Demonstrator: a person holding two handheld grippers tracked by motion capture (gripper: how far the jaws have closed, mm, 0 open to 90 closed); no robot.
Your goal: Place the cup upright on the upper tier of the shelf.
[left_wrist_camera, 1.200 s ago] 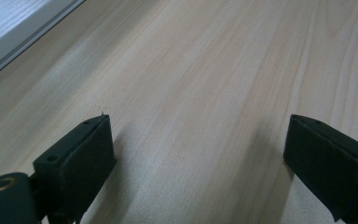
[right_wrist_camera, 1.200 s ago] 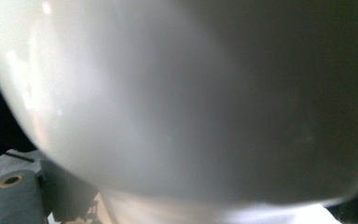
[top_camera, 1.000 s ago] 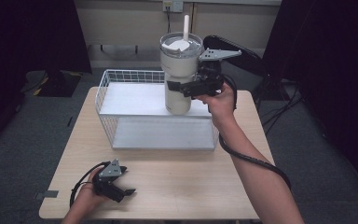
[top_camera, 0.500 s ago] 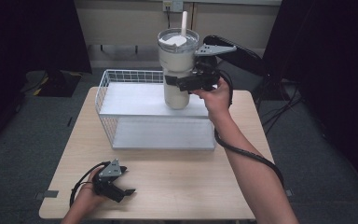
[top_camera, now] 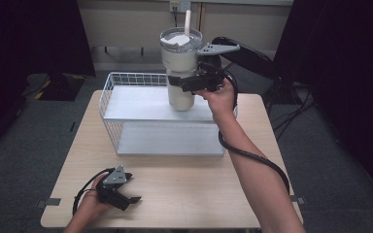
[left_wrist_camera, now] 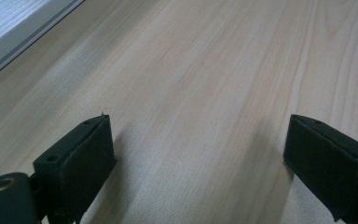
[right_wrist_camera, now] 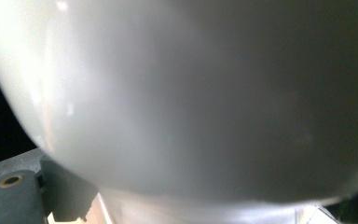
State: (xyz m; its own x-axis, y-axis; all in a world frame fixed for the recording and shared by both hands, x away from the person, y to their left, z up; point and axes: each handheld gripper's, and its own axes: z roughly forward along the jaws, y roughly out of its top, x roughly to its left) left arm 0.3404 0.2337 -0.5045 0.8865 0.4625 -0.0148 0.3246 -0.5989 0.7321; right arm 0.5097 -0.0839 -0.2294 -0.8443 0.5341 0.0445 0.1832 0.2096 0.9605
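A tall white tumbler [top_camera: 179,63] with a white straw [top_camera: 187,22] stands upright over the top of a white wire rack [top_camera: 108,82]. I cannot tell whether its base touches the rack. My right gripper [top_camera: 177,82] is shut on the tumbler's lower body from the right side. In the right gripper view the tumbler's pale wall [right_wrist_camera: 191,93] is pressed close to the camera between the jaws. My left gripper [top_camera: 128,196] lies on the table near the front left corner. It is open, and bare wood shows between its pads [left_wrist_camera: 198,149].
The rack takes up the back half of the light wooden table [top_camera: 199,194]. A black chair [top_camera: 252,53] stands behind the table's right rear corner. The right gripper's cable [top_camera: 252,155] hangs beside the forearm. Grey carpet surrounds the table.
The right gripper has lifted the tumbler a little and carried it slightly left over the rack. The left gripper has stayed where it was.
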